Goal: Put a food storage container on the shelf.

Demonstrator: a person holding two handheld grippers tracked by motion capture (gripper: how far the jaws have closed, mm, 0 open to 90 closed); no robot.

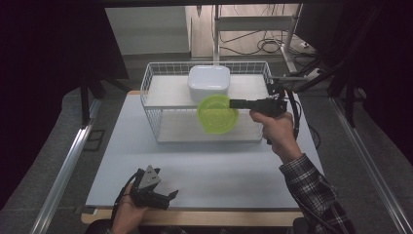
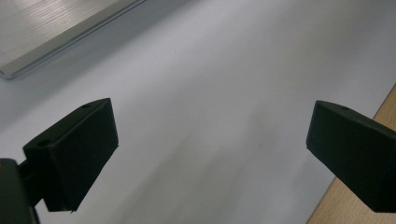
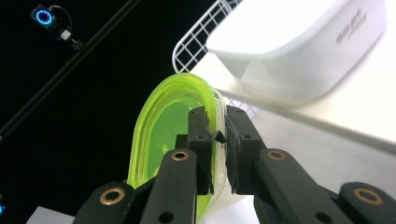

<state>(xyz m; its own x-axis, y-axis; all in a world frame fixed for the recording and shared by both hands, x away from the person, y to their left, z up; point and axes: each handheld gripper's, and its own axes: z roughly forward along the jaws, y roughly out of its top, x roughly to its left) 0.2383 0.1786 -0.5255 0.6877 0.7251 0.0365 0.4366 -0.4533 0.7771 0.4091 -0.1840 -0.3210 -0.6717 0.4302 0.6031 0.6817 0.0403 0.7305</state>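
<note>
Holding the green bowl (image 1: 217, 114) by its rim, the right hand-held gripper (image 1: 237, 103) has its jaws pressed narrow on the thin wall, one pad inside and one outside, as the right gripper view shows clearly (image 3: 217, 140). The bowl hangs tilted on its side in the air, in front of the white wire rack (image 1: 151, 92) that stands at the far edge of the desk (image 1: 204, 170), and just below the white container (image 1: 209, 82) that sits on the upper shelf of the rack. I judge the step in hand to be carrying the bowl toward the rack, probably to one of its shelves, though I cannot tell which one. The next move asks for turning the bowl level and guiding it past the wire front without knocking the white container. The left hand-held gripper (image 1: 163, 197) rests near the front left corner of the desk, its jaws standing wide with nothing between them, only the bare desk surface below (image 2: 210, 116).
</note>
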